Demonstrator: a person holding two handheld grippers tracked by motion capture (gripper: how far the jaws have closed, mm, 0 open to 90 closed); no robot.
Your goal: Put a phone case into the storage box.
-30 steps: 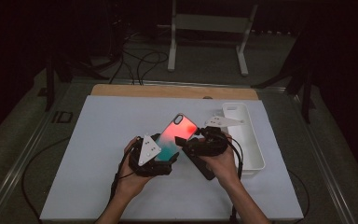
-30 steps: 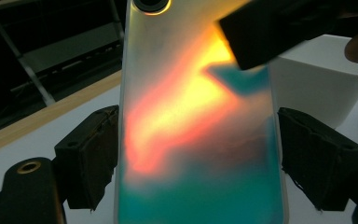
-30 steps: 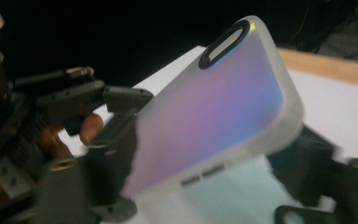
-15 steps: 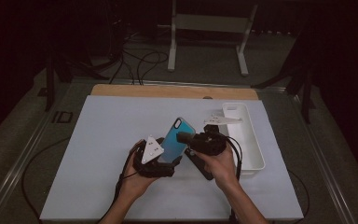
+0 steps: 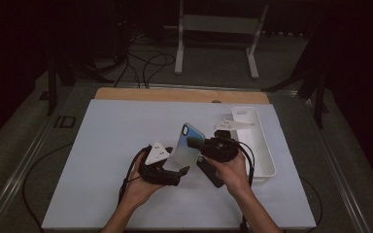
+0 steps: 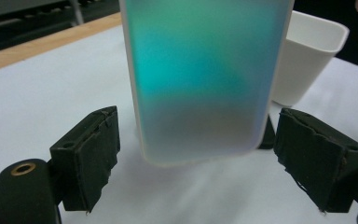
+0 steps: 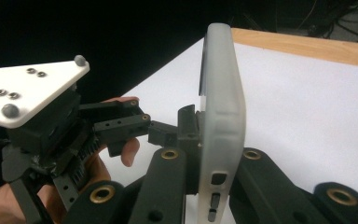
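- High view: a person at a white table (image 5: 102,145) holds a phone case (image 5: 187,145) raised off the surface, tilted, between the two grippers near the table's middle.
- Right gripper (image 7: 209,168): its jaws have just been closing and are now clamped on the phone case, pinching its thin edge between the pads. In the right gripper view the case stands upright, edge-on, with its button cut-outs facing the camera.
- Left gripper (image 6: 196,163): its jaws stand wide apart, one on each side of the case's lower end, with a gap on both sides. The pads touch nothing, so it holds nothing.
- What changed: a second ago the case lay lower and flatter between the hands, glowing orange to teal; now it stands steeper and looks blue-grey from above. The right hand's grip has gone from loose to firm.
- What it means, as I judge it: the case has passed to the right gripper, and the left is free either to draw back or to re-grip the bottom end.
- White tray (image 5: 260,150): it sits on the table just right of the right hand, and may be where the case is headed.
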